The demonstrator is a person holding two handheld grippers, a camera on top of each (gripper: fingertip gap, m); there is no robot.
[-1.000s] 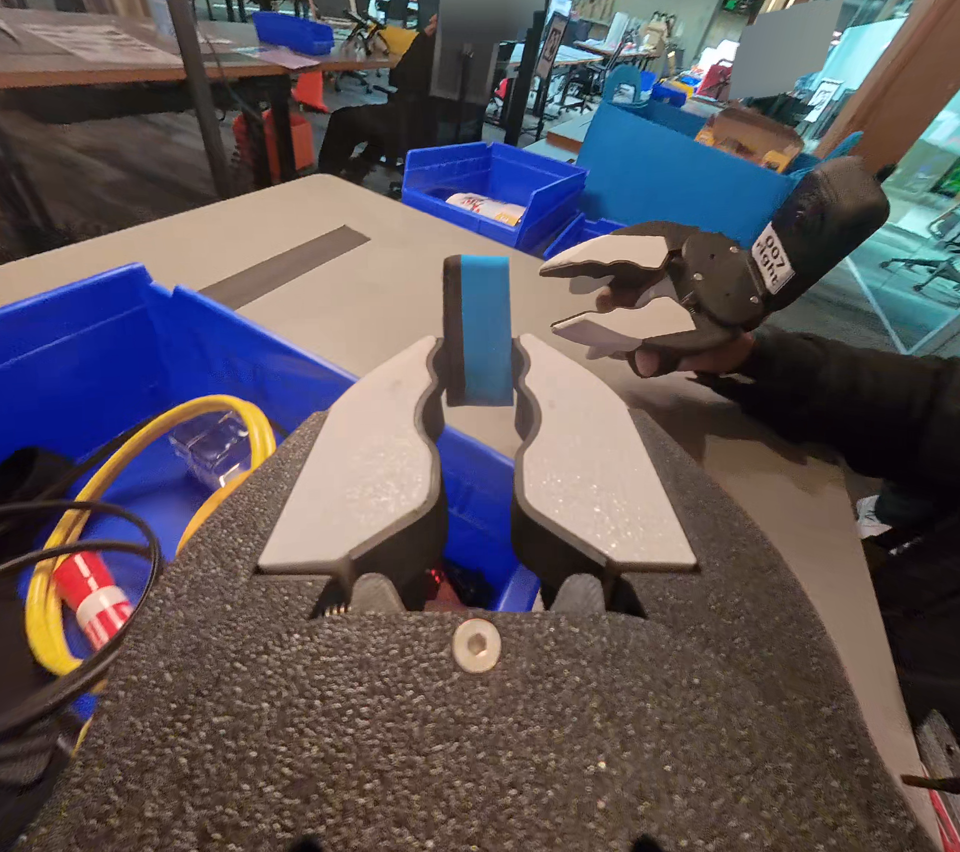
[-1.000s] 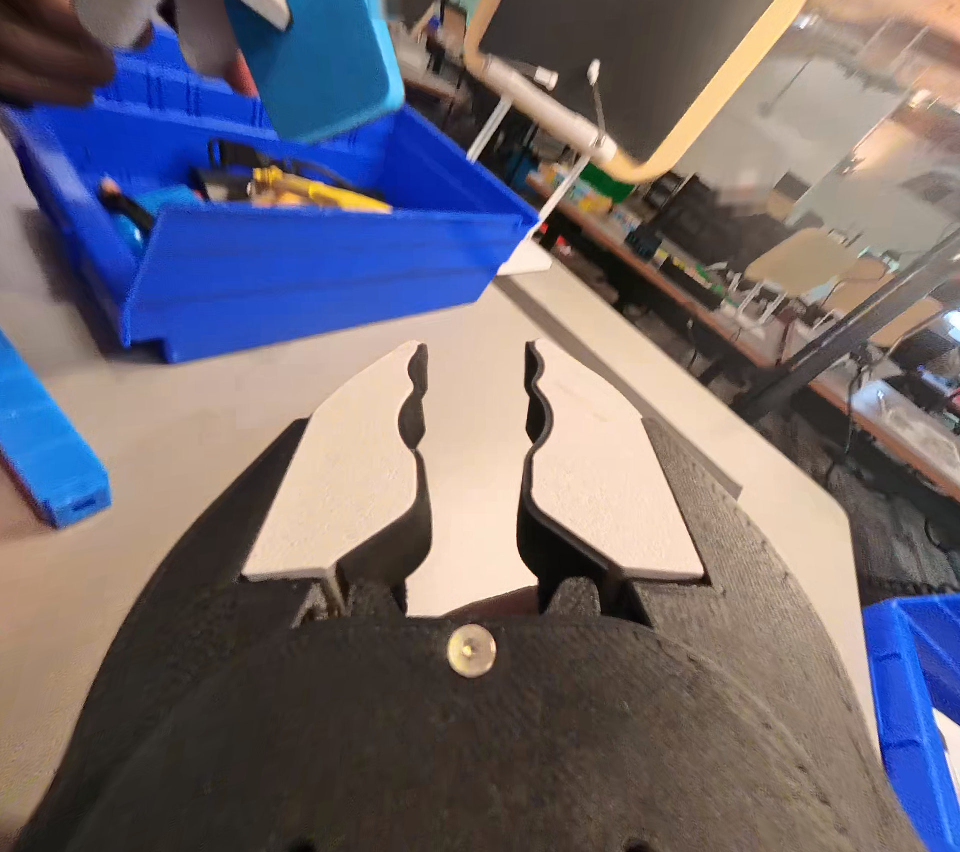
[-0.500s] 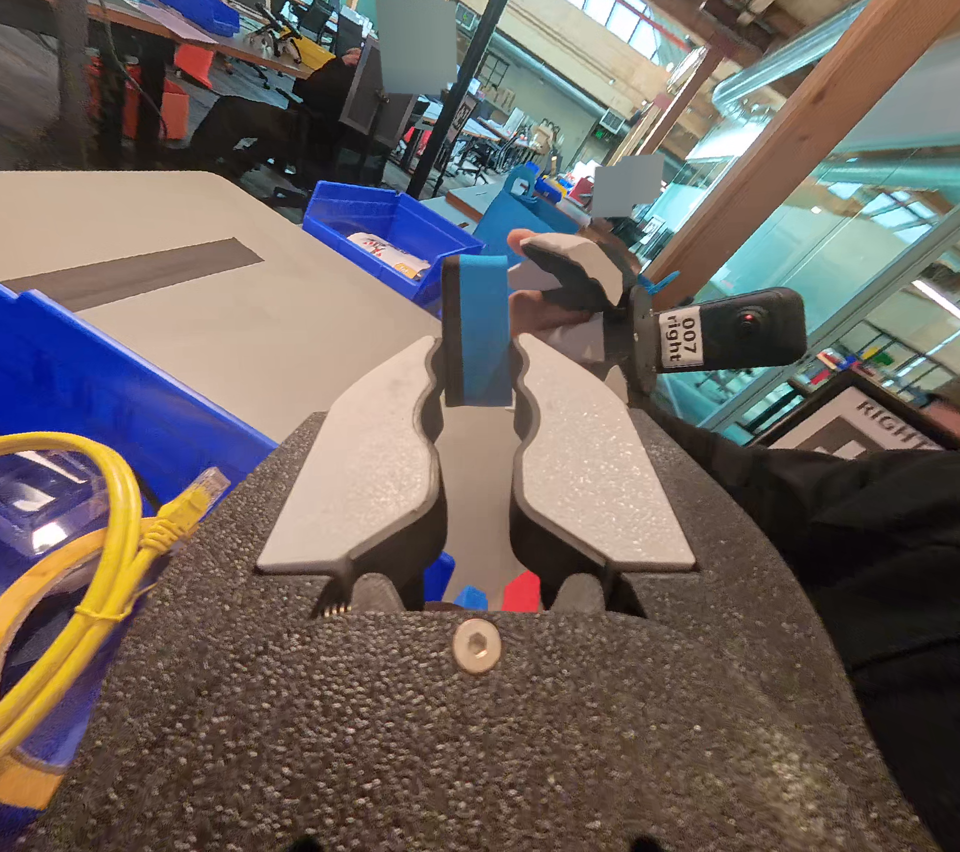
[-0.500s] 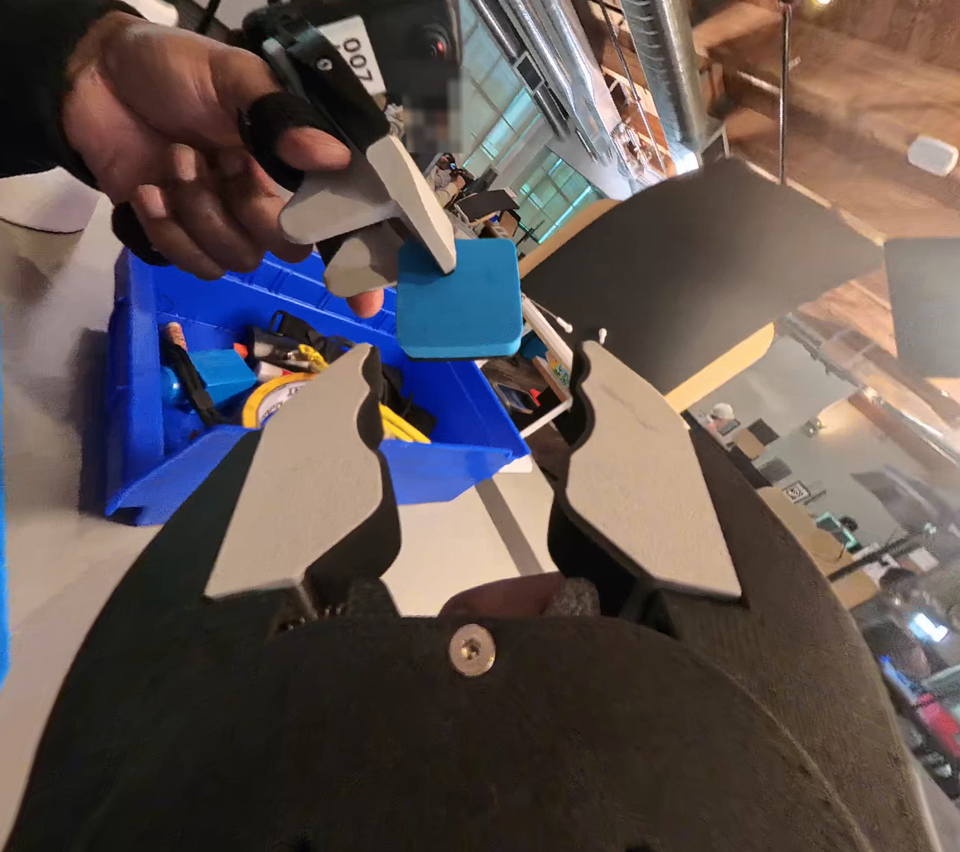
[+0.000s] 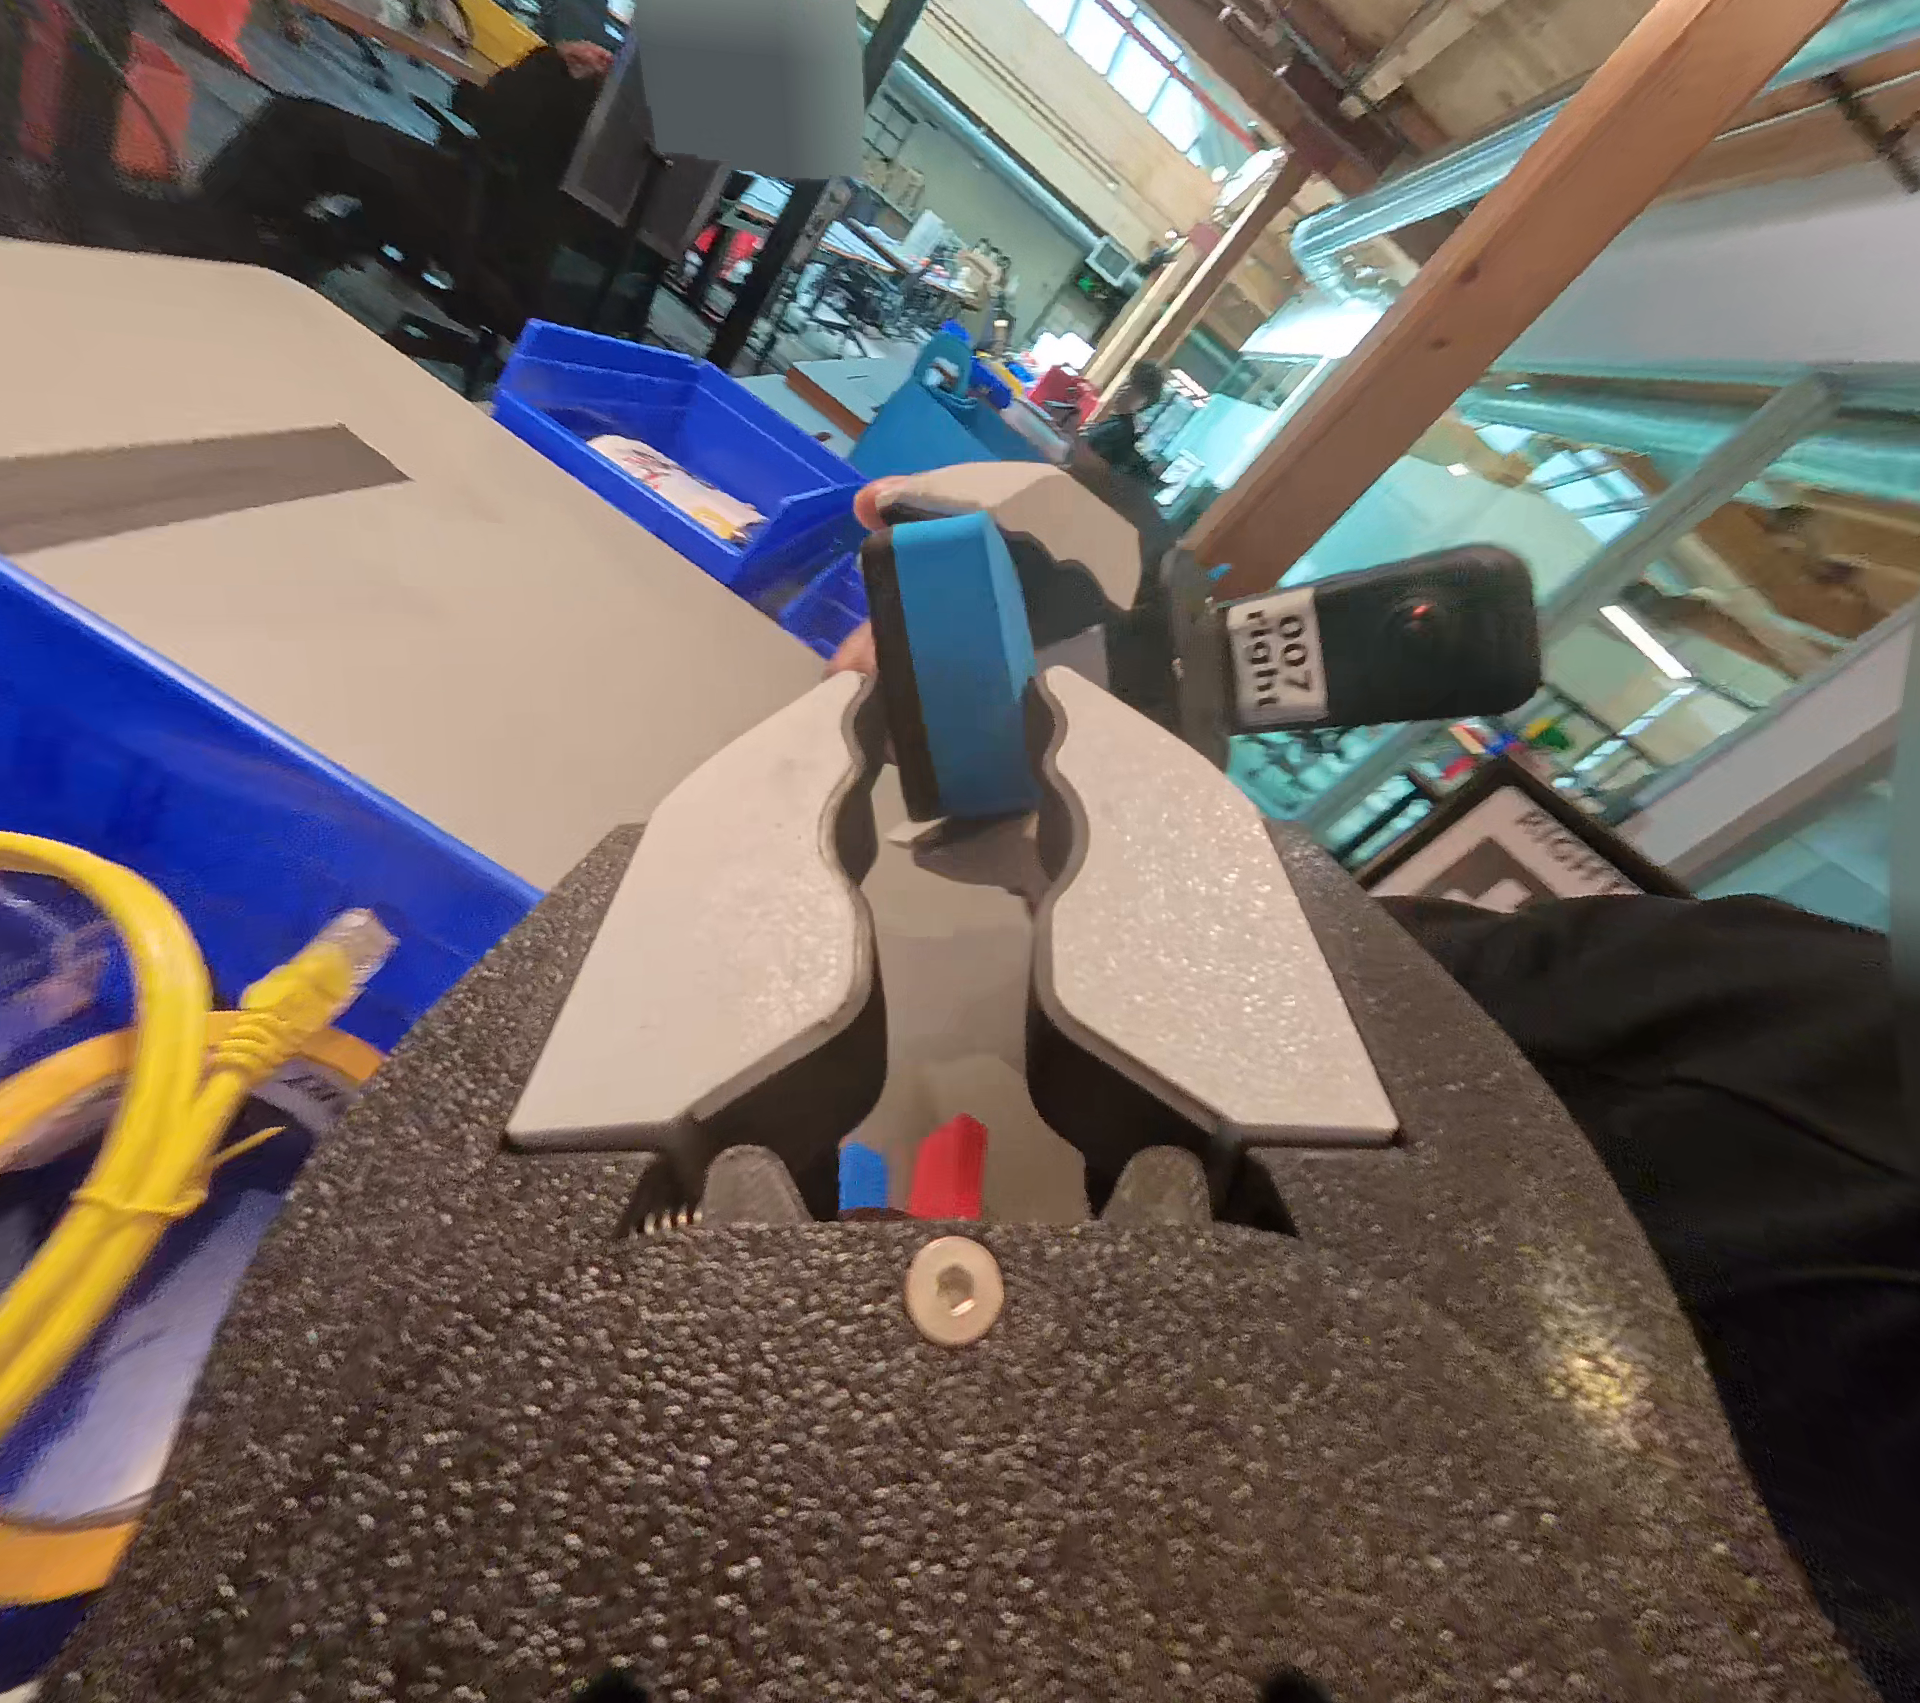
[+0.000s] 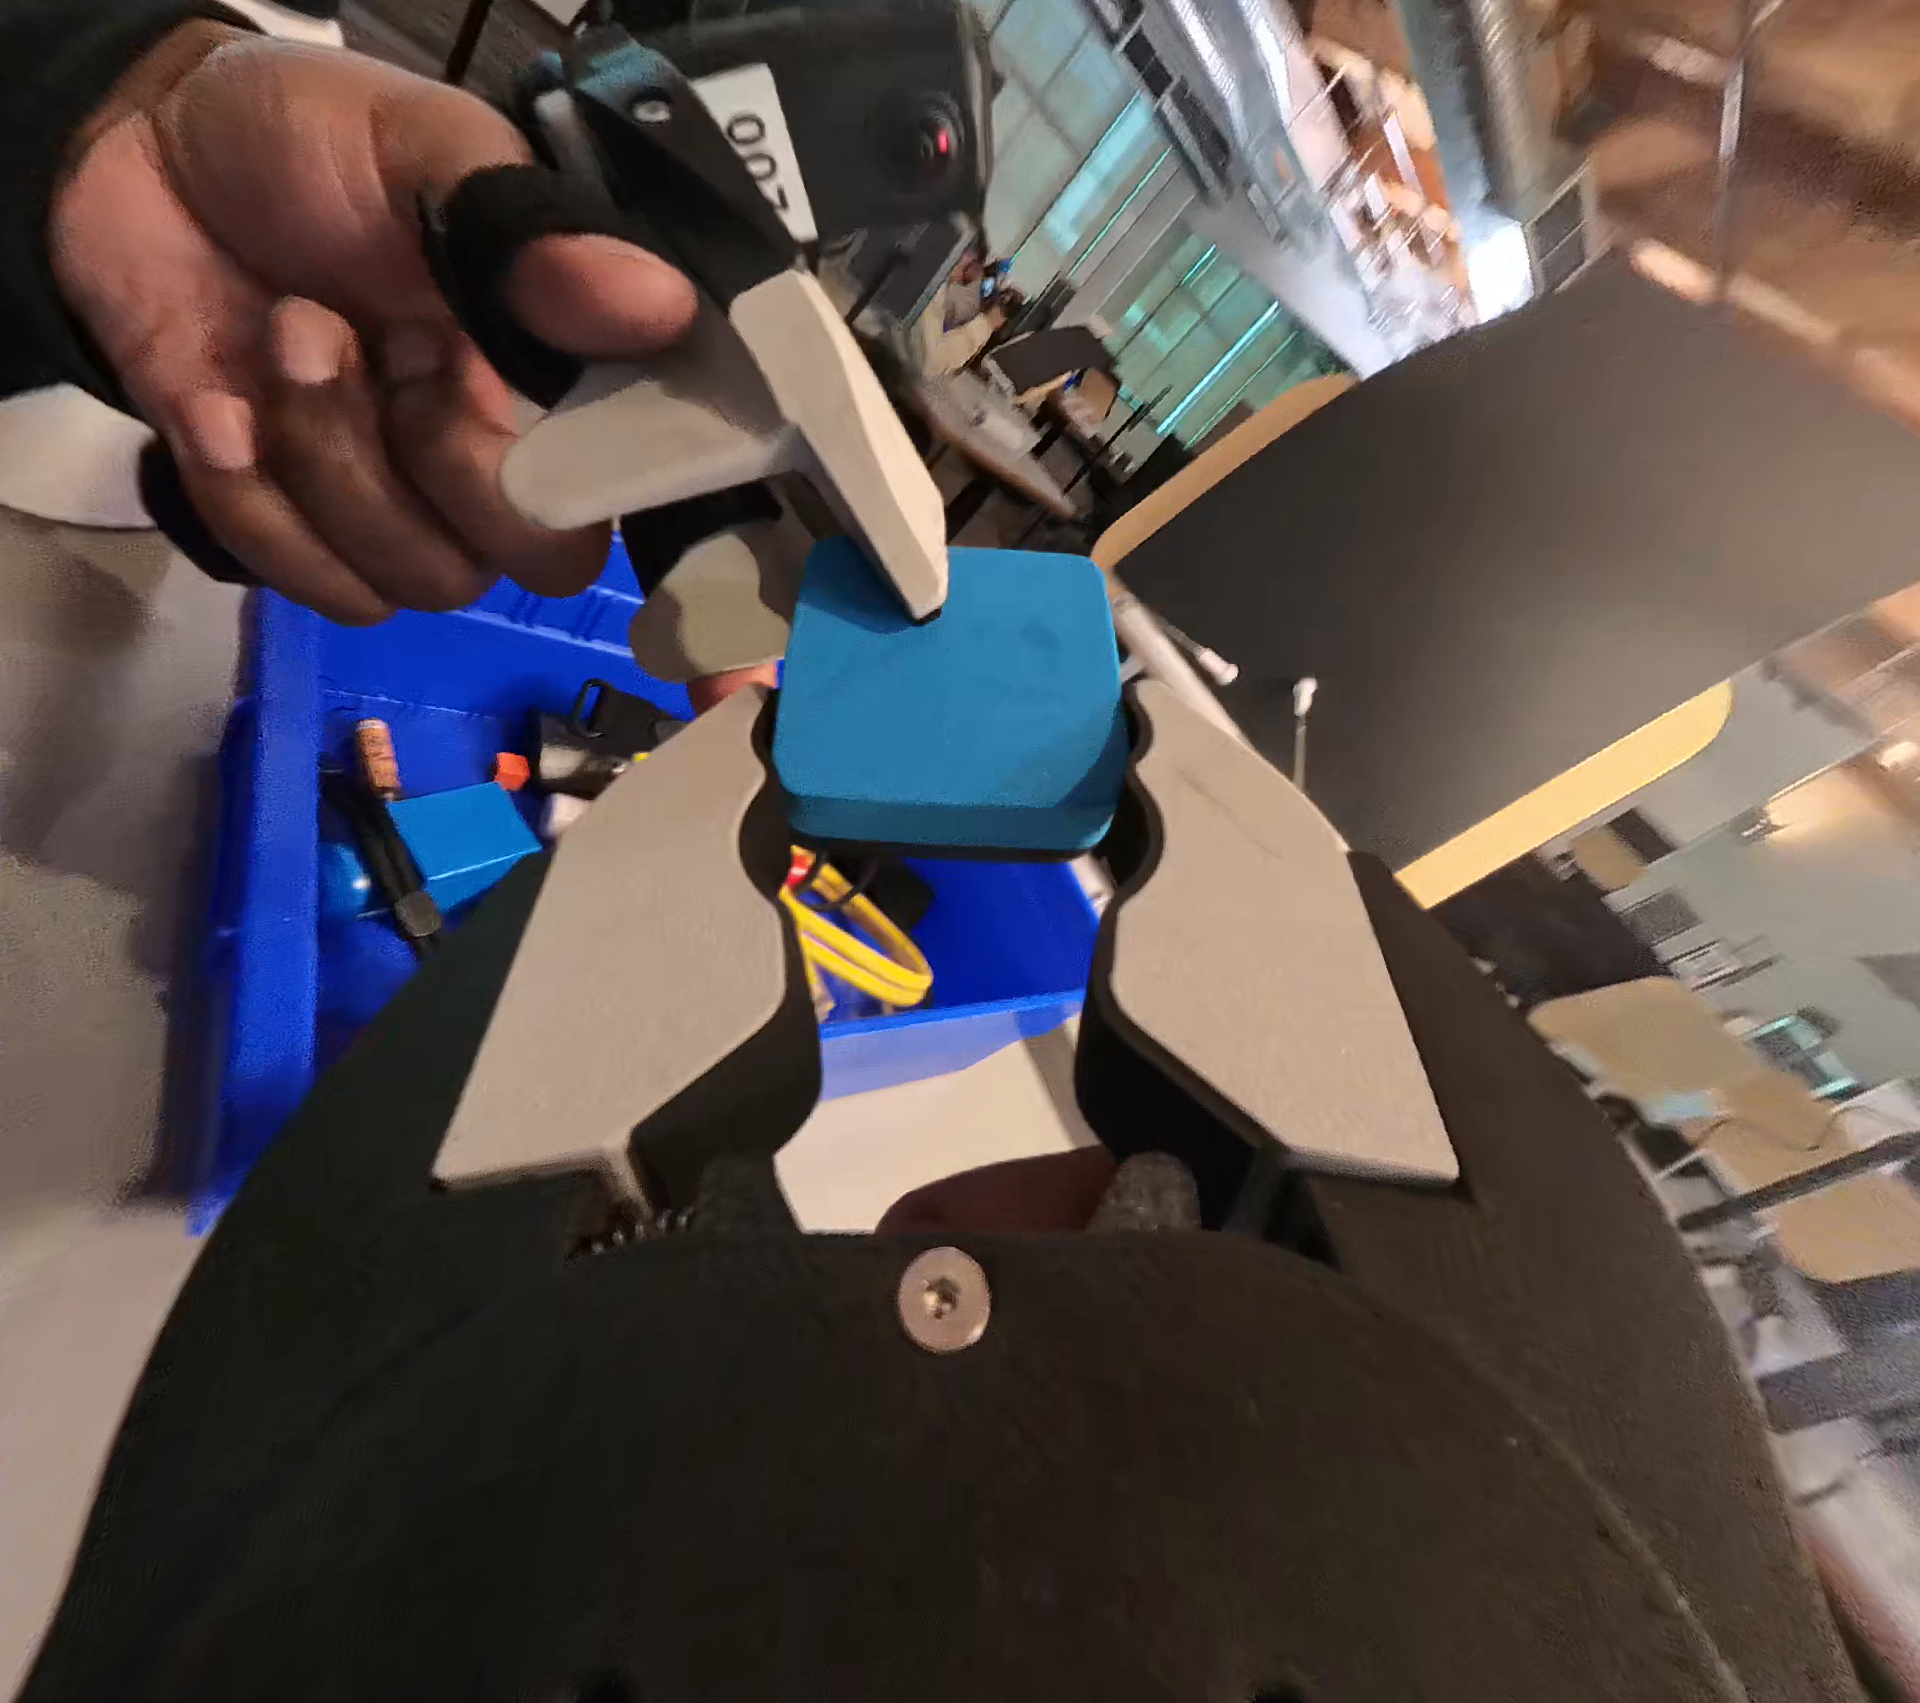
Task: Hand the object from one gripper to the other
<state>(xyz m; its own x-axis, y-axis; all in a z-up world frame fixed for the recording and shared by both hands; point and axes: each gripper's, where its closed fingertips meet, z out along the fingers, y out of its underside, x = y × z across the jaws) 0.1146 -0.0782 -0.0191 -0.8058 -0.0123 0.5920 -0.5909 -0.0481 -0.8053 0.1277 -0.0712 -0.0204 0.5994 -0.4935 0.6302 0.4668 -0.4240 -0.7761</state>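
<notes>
A blue foam pad with a black backing [image 5: 966, 666] stands tilted between the tips of my left gripper [image 5: 956, 708], which is shut on its two faces. In the right wrist view the same pad [image 6: 945, 739] sits between the tips of my right gripper [image 6: 948, 703], whose fingers press on its left and right edges. The left gripper [image 6: 821, 614], held by a hand, pinches the pad's top corner there. One finger of the right gripper [image 5: 1039, 510] shows behind the pad in the left wrist view. The pad is held in the air above the table.
A blue bin [image 5: 208, 822] with a yellow cable [image 5: 156, 1082] and other small items lies below the grippers; it also shows in the right wrist view [image 6: 260, 822]. A second blue bin [image 5: 644, 396] stands at the far edge of the grey table [image 5: 364, 614]. The grippers are tip to tip, or close to it.
My right gripper has moved in from open and apart to close on the pad's edges. The pad has tilted a little in my left gripper.
</notes>
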